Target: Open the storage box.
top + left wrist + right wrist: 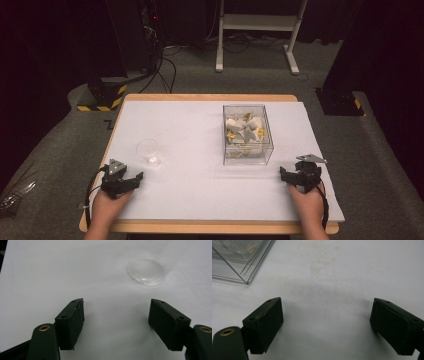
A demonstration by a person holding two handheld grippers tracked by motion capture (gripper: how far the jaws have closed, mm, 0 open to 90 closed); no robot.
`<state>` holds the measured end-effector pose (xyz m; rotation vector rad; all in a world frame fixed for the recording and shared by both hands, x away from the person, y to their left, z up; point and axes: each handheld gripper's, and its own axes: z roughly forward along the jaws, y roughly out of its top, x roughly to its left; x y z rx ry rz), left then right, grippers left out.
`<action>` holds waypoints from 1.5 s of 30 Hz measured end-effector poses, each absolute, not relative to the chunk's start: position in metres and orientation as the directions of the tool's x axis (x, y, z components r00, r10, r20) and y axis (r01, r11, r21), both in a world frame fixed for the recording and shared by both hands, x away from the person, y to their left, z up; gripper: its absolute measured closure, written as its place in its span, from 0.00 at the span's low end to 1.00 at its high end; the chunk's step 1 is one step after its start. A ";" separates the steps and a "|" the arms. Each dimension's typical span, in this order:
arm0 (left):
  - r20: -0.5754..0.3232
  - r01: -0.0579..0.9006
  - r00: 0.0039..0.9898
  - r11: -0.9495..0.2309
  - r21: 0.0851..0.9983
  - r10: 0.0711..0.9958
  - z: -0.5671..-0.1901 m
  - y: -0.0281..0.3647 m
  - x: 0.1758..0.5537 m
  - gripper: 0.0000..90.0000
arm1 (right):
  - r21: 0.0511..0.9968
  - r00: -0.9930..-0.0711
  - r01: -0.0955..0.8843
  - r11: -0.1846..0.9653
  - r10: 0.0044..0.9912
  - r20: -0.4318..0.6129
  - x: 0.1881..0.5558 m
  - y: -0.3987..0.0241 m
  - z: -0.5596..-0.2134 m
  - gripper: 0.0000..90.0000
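High view shows left tongs (134, 178) and right tongs (286, 173) spread wide, empty, over white sheet (200, 185).

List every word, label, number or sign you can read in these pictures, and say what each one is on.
No readable text.
Dark mark on the floor by the table's far left corner: too blurred and partly hidden to read.
Yellow and black stripes on the stand base: a warning pattern, not words.
Clear box, clear cup and both grippers: no print visible.
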<state>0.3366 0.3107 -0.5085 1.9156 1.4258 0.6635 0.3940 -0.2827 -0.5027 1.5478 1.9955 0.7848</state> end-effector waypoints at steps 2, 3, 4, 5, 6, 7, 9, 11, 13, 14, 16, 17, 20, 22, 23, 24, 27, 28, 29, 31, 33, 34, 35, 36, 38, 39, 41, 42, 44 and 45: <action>0.016 0.631 0.280 -0.197 0.750 0.960 -0.508 0.311 0.337 0.32 | 0.700 -0.235 0.688 0.191 0.971 -0.034 0.394 -0.283 -0.503 0.12; 0.017 0.631 0.281 -0.198 0.750 0.960 -0.508 0.311 0.337 0.32 | 0.700 -0.236 0.688 0.190 0.971 -0.032 0.394 -0.283 -0.503 0.12; 0.015 0.631 0.281 -0.196 0.750 0.960 -0.508 0.311 0.337 0.32 | 0.700 -0.235 0.689 0.188 0.972 -0.030 0.394 -0.283 -0.503 0.12; 0.014 0.632 0.281 -0.196 0.750 0.960 -0.508 0.311 0.337 0.32 | 0.700 -0.237 0.688 0.190 0.971 -0.030 0.394 -0.283 -0.503 0.12; 0.014 0.632 0.281 -0.195 0.750 0.960 -0.508 0.311 0.337 0.32 | 0.701 -0.237 0.687 0.191 0.971 -0.032 0.394 -0.283 -0.503 0.12; 0.013 0.631 0.281 -0.195 0.751 0.960 -0.508 0.311 0.337 0.32 | 0.702 -0.236 0.687 0.190 0.971 -0.032 0.394 -0.283 -0.503 0.12; 0.016 0.631 0.281 -0.197 0.750 0.960 -0.508 0.311 0.337 0.32 | 0.702 -0.236 0.687 0.189 0.971 -0.030 0.394 -0.283 -0.503 0.12; 0.016 0.630 0.281 -0.197 0.751 0.960 -0.508 0.311 0.337 0.32 | 0.701 -0.236 0.688 0.188 0.971 -0.029 0.394 -0.283 -0.503 0.12; 0.016 0.630 0.281 -0.197 0.751 0.960 -0.508 0.311 0.337 0.32 | 0.701 -0.236 0.688 0.187 0.971 -0.027 0.394 -0.283 -0.503 0.12; 0.015 0.631 0.281 -0.196 0.751 0.960 -0.508 0.311 0.337 0.32 | 0.700 -0.236 0.689 0.186 0.971 -0.026 0.394 -0.283 -0.503 0.12; 0.014 0.632 0.280 -0.196 0.750 0.960 -0.508 0.311 0.337 0.32 | 0.701 -0.236 0.689 0.186 0.971 -0.027 0.394 -0.283 -0.503 0.12; 0.013 0.631 0.281 -0.195 0.751 0.960 -0.508 0.311 0.337 0.32 | 0.701 -0.237 0.688 0.188 0.971 -0.028 0.394 -0.283 -0.503 0.12; 0.017 0.633 0.276 -0.195 0.749 0.961 -0.508 0.311 0.337 0.31 | 0.700 -0.234 0.690 0.184 0.972 -0.025 0.394 -0.283 -0.503 0.12; 0.016 0.634 0.276 -0.195 0.748 0.961 -0.508 0.311 0.337 0.30 | 0.700 -0.236 0.689 0.187 0.971 -0.027 0.394 -0.283 -0.503 0.12; 0.012 0.635 0.274 -0.191 0.748 0.962 -0.508 0.311 0.337 0.30 | 0.701 -0.236 0.689 0.187 0.971 -0.027 0.394 -0.283 -0.503 0.12; 0.013 0.636 0.274 -0.191 0.748 0.962 -0.508 0.311 0.337 0.30 | 0.701 -0.236 0.689 0.187 0.971 -0.027 0.394 -0.283 -0.503 0.12; 0.013 0.636 0.274 -0.191 0.748 0.962 -0.508 0.311 0.337 0.30 | 0.700 -0.236 0.689 0.188 0.971 -0.029 0.394 -0.283 -0.503 0.12; 0.018 0.635 0.273 -0.194 0.748 0.962 -0.508 0.311 0.337 0.30 | 0.700 -0.235 0.690 0.186 0.972 -0.027 0.394 -0.283 -0.503 0.12; 0.018 0.635 0.269 -0.191 0.749 0.963 -0.508 0.310 0.337 0.30 | 0.700 -0.237 0.689 0.187 0.971 -0.026 0.394 -0.283 -0.503 0.12; 0.019 0.636 0.268 -0.192 0.748 0.963 -0.508 0.310 0.337 0.30 | 0.702 -0.234 0.689 0.183 0.972 -0.023 0.394 -0.283 -0.502 0.13; 0.008 0.639 0.274 -0.188 0.746 0.962 -0.508 0.310 0.337 0.29 | 0.702 -0.235 0.688 0.183 0.972 -0.024 0.394 -0.283 -0.502 0.13; 0.008 0.639 0.274 -0.188 0.746 0.962 -0.508 0.310 0.337 0.27 | 0.702 -0.235 0.688 0.183 0.972 -0.024 0.394 -0.283 -0.502 0.13; 0.008 0.640 0.276 -0.190 0.744 0.961 -0.508 0.310 0.337 0.27 | 0.705 -0.233 0.685 0.183 0.972 -0.027 0.393 -0.284 -0.502 0.14; 0.007 0.640 0.276 -0.189 0.744 0.961 -0.508 0.310 0.337 0.27 | 0.709 -0.233 0.679 0.189 0.972 -0.036 0.393 -0.284 -0.501 0.14; 0.007 0.641 0.275 -0.189 0.744 0.961 -0.508 0.310 0.337 0.27 | 0.720 -0.234 0.668 0.187 0.972 -0.035 0.391 -0.285 -0.499 0.14; 0.007 0.641 0.275 -0.189 0.744 0.961 -0.508 0.310 0.337 0.27 | 0.722 -0.239 0.666 0.187 0.971 -0.031 0.390 -0.285 -0.499 0.14; 0.008 0.641 0.274 -0.189 0.744 0.962 -0.508 0.310 0.337 0.27 | 0.725 -0.247 0.661 0.193 0.968 -0.032 0.388 -0.284 -0.498 0.14; 0.007 0.641 0.274 -0.188 0.744 0.962 -0.508 0.310 0.337 0.27 | 0.727 -0.253 0.658 0.198 0.967 -0.035 0.387 -0.284 -0.497 0.14; 0.007 0.641 0.274 -0.188 0.744 0.962 -0.508 0.310 0.337 0.27 | 0.733 -0.260 0.650 0.200 0.965 -0.033 0.384 -0.282 -0.495 0.14; 0.007 0.641 0.274 -0.188 0.744 0.962 -0.508 0.310 0.337 0.27 | 0.737 -0.260 0.647 0.198 0.965 -0.031 0.382 -0.281 -0.494 0.15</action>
